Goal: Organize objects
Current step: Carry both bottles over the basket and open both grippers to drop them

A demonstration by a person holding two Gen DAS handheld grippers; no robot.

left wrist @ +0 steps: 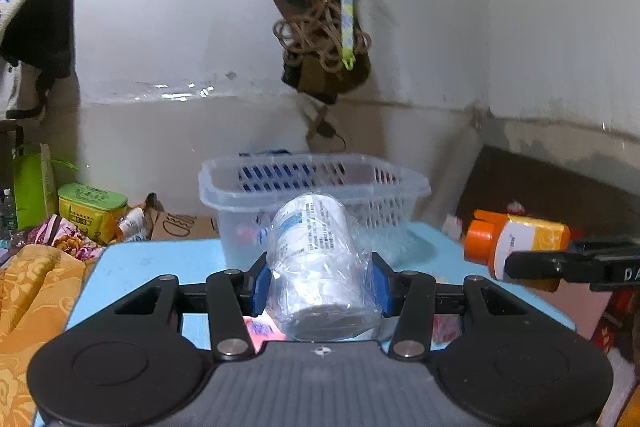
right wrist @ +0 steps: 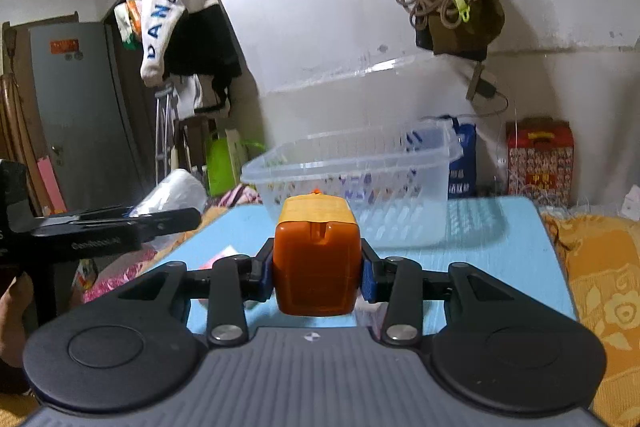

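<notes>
My left gripper (left wrist: 320, 287) is shut on a white bottle wrapped in clear plastic (left wrist: 320, 267), held above the light blue table (left wrist: 160, 263) in front of the clear plastic basket (left wrist: 312, 179). My right gripper (right wrist: 318, 277) is shut on an orange bottle with an orange cap (right wrist: 314, 259), held above the table short of the basket (right wrist: 352, 179). The orange bottle (left wrist: 516, 243) and right gripper finger (left wrist: 560, 261) also show at the right of the left wrist view. The left gripper (right wrist: 120, 223) with the wrapped bottle (right wrist: 176, 191) shows at the left of the right wrist view.
Pink packets (left wrist: 260, 331) lie on the table under the left gripper. An orange patterned cloth (left wrist: 32, 291) lies left of the table, with a yellow-green tin (left wrist: 92, 207) beyond it. A red box (right wrist: 538, 159) and blue bag (right wrist: 462, 159) stand behind the basket. Bags and rope (left wrist: 324, 27) hang on the wall.
</notes>
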